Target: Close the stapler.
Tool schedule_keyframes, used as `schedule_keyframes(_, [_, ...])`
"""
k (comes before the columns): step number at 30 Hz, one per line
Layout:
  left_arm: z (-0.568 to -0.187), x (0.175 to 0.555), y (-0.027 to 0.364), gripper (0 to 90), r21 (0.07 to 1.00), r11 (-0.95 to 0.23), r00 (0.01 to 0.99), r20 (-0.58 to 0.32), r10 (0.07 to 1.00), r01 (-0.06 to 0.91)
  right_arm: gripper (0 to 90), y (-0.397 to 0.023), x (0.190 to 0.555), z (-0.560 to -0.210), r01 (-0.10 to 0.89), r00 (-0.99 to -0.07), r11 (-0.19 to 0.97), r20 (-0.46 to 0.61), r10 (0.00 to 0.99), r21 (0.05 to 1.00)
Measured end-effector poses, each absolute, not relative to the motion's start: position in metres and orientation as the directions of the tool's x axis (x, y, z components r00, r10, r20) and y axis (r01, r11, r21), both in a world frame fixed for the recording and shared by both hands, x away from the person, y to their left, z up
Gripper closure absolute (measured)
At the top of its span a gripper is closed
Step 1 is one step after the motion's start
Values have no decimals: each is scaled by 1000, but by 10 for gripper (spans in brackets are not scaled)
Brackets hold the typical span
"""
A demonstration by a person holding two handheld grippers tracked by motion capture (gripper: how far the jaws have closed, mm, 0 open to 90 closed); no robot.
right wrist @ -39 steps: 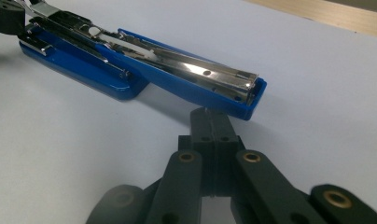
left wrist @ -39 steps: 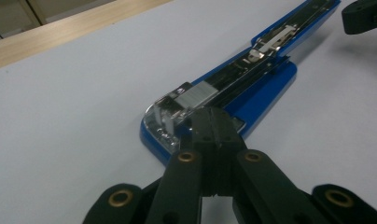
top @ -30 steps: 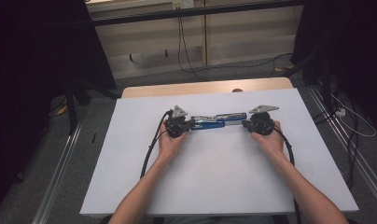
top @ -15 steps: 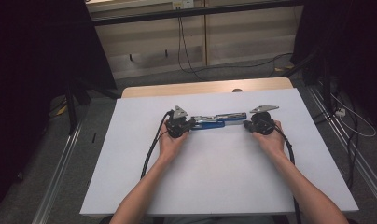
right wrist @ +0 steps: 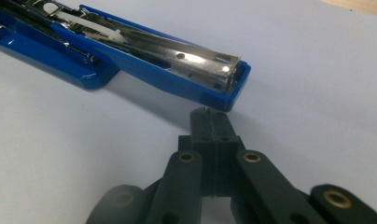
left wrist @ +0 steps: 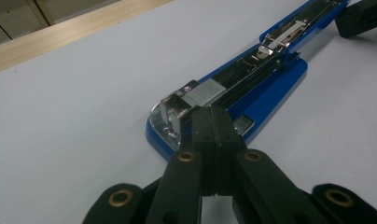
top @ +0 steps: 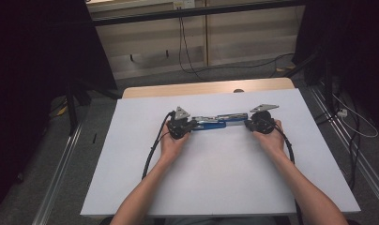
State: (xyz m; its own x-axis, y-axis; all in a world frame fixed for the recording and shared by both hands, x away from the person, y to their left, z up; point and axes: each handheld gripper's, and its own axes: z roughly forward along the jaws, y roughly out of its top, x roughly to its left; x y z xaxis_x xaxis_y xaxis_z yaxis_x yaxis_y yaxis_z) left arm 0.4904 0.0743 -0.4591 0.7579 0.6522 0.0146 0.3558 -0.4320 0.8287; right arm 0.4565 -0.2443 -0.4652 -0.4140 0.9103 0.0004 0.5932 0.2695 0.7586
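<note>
**Both grippers closed at the ends of the opened stapler, nothing changed**

From the high view we see the blue metal stapler (top: pixel 215 123), folded out flat into one long line, lying across the middle of the white table sheet (top: pixel 131 154). The left gripper (top: pixel 191 126) sits at its left end and the right gripper (top: pixel 247 123) at its right end, each held in a hand, with forearms coming in from the bottom edge. Set against the two earlier high views, we find no difference: the hands, the grippers and the stapler all lie where they did.

In the left gripper view, we look along the left gripper (left wrist: pixel 213 112), its two black jaws pressed together with no gap and nothing between them. Their tips lie over the stapler's (left wrist: pixel 252 88) blue base, right at the silver block of staples; we cannot tell whether they touch it.

In the right gripper view, the right gripper (right wrist: pixel 210 112) also has its jaws fully together and empty. Its tip stands just beside the blue front end of the stapler's (right wrist: pixel 177 70) opened top arm, with a thin strip of white sheet between them.
</note>
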Motion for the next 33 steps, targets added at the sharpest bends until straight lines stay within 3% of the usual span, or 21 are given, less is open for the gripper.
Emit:
schedule_keyframes(14, [-460,491,76,900,833,-411,757,-14,653,369,900,-242,460,-465,591,-411,274,-9,912,758])
schedule_keyframes(33, [-459,490,74,900,829,-430,756,13,655,358,900,-242,462,-464,580,-389,220,29,921,784])
